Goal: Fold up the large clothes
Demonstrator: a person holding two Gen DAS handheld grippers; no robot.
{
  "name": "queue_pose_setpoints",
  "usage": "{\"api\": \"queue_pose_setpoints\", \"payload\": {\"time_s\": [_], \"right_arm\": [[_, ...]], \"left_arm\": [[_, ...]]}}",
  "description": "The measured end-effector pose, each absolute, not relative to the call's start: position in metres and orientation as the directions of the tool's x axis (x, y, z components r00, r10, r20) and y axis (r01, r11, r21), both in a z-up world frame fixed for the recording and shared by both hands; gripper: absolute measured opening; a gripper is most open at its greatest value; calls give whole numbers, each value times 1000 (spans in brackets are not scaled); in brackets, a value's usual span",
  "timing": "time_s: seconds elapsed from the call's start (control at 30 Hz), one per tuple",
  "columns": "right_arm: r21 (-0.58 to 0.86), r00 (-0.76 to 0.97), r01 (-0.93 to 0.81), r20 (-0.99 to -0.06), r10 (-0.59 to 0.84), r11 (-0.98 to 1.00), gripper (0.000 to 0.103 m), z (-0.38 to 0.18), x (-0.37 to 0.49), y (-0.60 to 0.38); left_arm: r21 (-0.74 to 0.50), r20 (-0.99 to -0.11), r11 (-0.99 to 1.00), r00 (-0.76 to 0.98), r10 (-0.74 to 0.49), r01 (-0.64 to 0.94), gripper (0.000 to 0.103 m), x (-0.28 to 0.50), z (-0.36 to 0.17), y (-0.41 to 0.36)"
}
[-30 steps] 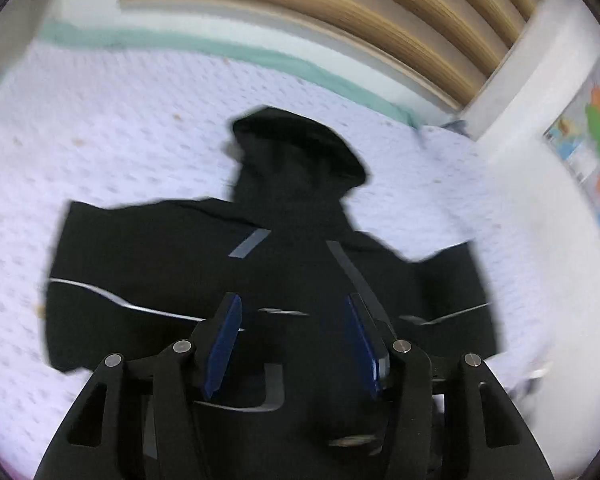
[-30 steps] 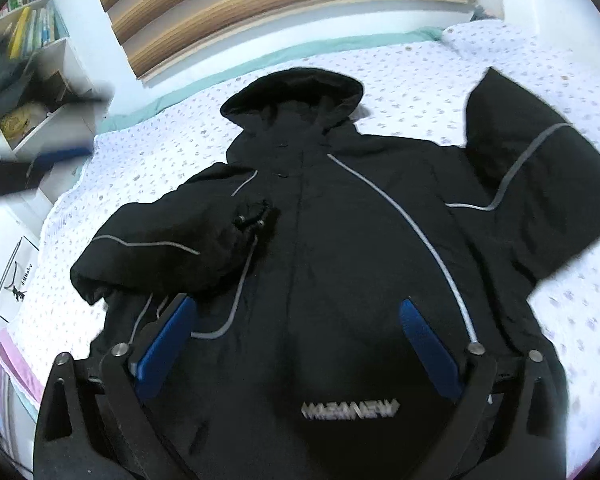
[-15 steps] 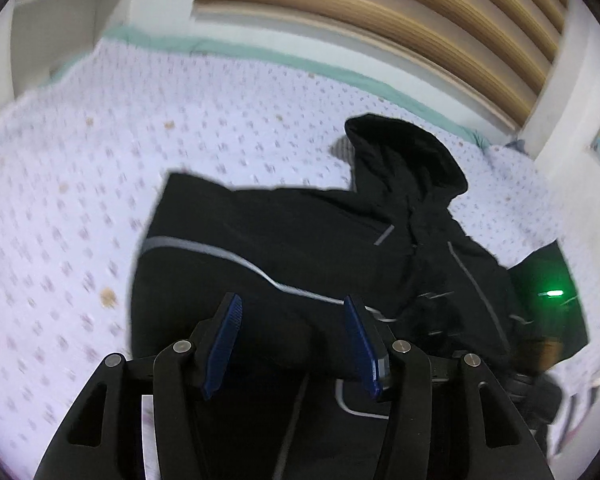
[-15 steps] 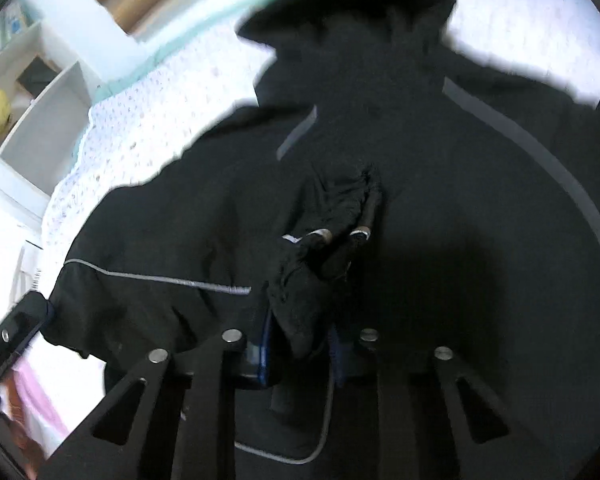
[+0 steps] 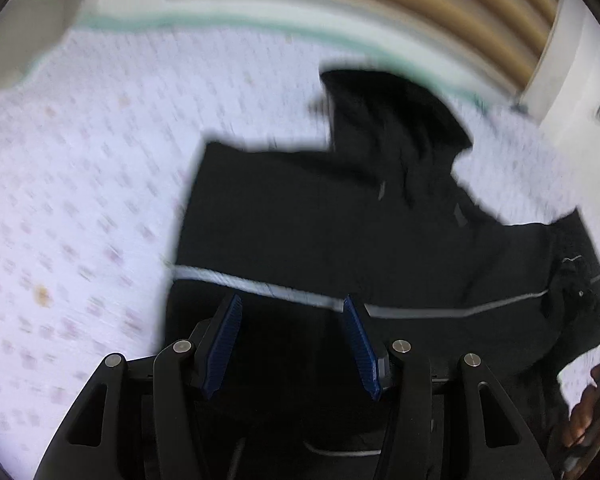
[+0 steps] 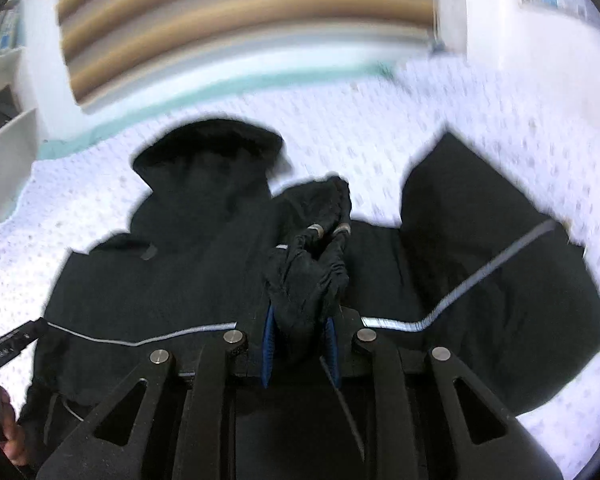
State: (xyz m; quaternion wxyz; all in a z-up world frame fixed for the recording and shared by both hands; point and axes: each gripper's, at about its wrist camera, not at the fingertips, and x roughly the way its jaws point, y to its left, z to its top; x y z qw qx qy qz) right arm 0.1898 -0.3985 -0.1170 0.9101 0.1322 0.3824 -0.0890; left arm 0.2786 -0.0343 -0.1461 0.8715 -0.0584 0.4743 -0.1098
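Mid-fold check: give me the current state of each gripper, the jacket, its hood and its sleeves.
left gripper: open, empty, above the jacket.
right gripper: shut on the sleeve cuff.
sleeve cuff: bunched between the blue pads, lifted.
black hooded jacket: front up, spread on the bedsheet, unfolded.
hood: flat, at the far end.
other sleeve: spread outward on the bed.
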Motion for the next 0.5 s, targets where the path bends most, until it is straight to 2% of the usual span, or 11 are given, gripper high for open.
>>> {"api": "queue_pose_setpoints", "payload": {"time_s": [0.13, 0.23, 0.37, 0.43, 0.5], "right_arm": [[147, 602, 302, -795, -69, 942, 25, -171, 207, -410], [133, 564, 321, -822, -76, 938, 32, -196, 205, -415], [161, 592, 347, -802, -83, 924, 46, -171, 188, -424], [161, 671, 332, -733, -112, 930, 53, -137, 172, -417], [98, 727, 286, -670, -149, 953, 53, -109, 163, -398]], "left_arm": [[-112, -829, 977, 525, -192, 180, 54, 280, -171, -49], [-101, -830, 976, 526, -188, 191, 55, 281, -171, -51], [-142, -810, 971, 541, -226, 194, 57, 279, -175, -43], [-158, -798, 968, 552, -242, 195, 57, 276, -176, -38], [-155, -792, 968, 561, -240, 197, 57, 274, -177, -38]]}}
